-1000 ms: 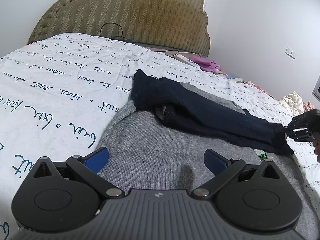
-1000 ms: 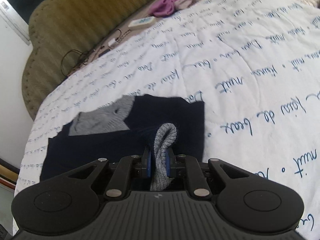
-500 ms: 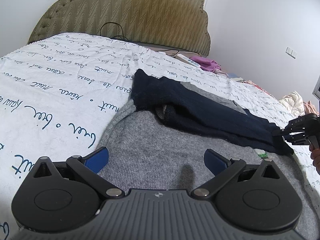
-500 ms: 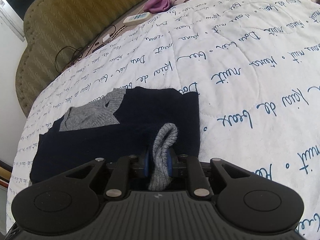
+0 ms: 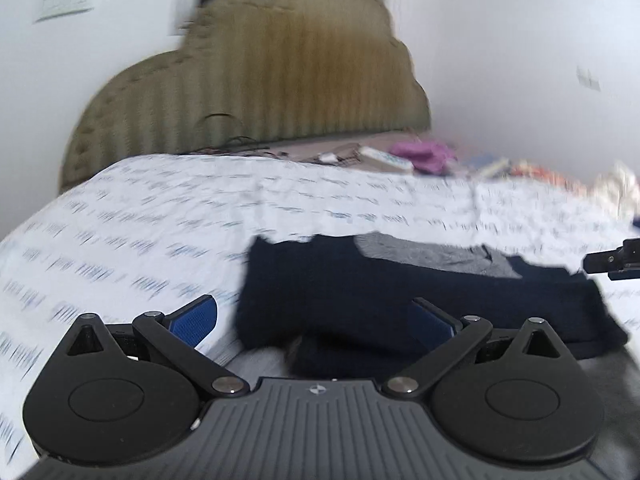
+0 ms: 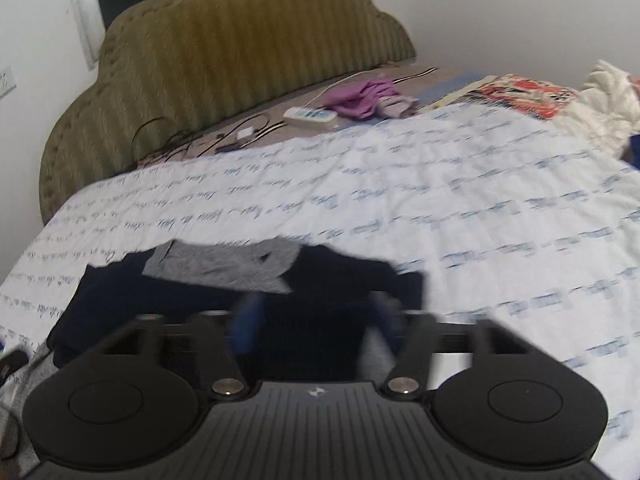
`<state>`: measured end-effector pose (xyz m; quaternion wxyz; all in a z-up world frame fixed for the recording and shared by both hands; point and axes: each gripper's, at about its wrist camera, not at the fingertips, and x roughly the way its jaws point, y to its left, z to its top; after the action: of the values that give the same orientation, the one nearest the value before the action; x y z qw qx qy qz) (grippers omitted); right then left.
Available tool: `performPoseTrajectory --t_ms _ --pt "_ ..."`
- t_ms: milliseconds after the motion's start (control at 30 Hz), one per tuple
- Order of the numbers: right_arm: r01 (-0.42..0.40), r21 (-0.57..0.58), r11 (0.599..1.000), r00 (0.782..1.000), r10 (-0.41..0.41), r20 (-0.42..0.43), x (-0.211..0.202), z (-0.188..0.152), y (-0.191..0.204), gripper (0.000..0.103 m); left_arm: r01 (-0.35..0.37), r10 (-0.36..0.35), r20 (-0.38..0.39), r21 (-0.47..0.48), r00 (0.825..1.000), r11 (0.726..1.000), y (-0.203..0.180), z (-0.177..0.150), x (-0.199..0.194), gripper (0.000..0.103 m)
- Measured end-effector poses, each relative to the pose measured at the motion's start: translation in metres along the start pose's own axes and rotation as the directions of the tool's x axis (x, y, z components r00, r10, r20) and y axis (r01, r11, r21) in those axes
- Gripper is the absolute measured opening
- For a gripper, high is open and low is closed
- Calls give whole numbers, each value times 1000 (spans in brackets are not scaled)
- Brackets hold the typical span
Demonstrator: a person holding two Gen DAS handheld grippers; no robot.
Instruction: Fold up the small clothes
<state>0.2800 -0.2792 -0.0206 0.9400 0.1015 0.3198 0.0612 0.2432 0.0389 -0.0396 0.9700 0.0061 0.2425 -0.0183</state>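
Note:
A navy and grey knit sweater (image 5: 400, 292) lies folded on the white bedspread, its grey collar part (image 5: 432, 258) on top. My left gripper (image 5: 316, 320) hovers open over its near left corner, nothing between the blue pads (image 5: 194, 318). In the right wrist view the same sweater (image 6: 320, 280) lies just ahead, grey collar (image 6: 224, 264) at the far side. My right gripper (image 6: 316, 320) is blurred, its jaws opening, with no cloth pinched between them. The right gripper's tip (image 5: 612, 260) shows at the left view's right edge.
A white bedspread (image 6: 460, 208) with blue script covers the bed. An olive padded headboard (image 6: 240, 48) stands behind. A purple garment (image 6: 360, 98), a white remote (image 6: 310, 116) and cables lie at the bed's head. Crumpled white cloth (image 6: 608, 96) sits far right.
The right gripper let go of the grey cloth fold and its jaws spread. Both grippers lifted and pulled back, so the folded sweater sits farther ahead. The left stayed open.

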Motion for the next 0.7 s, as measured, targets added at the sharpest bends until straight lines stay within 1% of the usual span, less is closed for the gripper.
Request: performPoseTrajectory --t_ms 67,133,167,200,233,300,367,500,600,700 --pt "18 -24 1000 1000 -19 -6 18 -12 16 74 -27 29 -15 68 999 997 -20 4 26 103" --pt "56 -46 997 998 -57 -27 35 -27 29 74 -30 37 -57 112 998 993 -35 4 49 103" --pt "65 -54 996 997 -68 -45 44 -34 33 74 -17 30 -100 122 995 992 -40 1 61 103" --pt "72 -66 995 995 -76 -61 50 -41 35 74 -6 28 -165 132 986 991 -42 -2 73 103" --pt "83 -81 993 994 -89 -65 55 -48 38 75 -10 40 -202 149 978 989 -45 -5 81 103" --pt "107 -123 987 993 -112 -30 54 -56 44 80 -14 42 -176 156 983 988 -45 -7 77 102" --pt "117 -135 984 992 -121 -29 51 -57 47 82 -6 35 -195 144 980 990 -43 -7 74 102" --pt "143 -125 982 988 -148 -35 40 -61 50 84 -5 26 -204 103 979 995 -38 -9 60 103" --pt "140 -94 986 988 -145 -49 31 -66 50 86 -5 29 -205 120 978 993 -38 -14 50 103" --pt "152 -110 982 986 -159 -52 22 -72 54 86 10 13 -215 105 976 994 -38 -16 40 102"
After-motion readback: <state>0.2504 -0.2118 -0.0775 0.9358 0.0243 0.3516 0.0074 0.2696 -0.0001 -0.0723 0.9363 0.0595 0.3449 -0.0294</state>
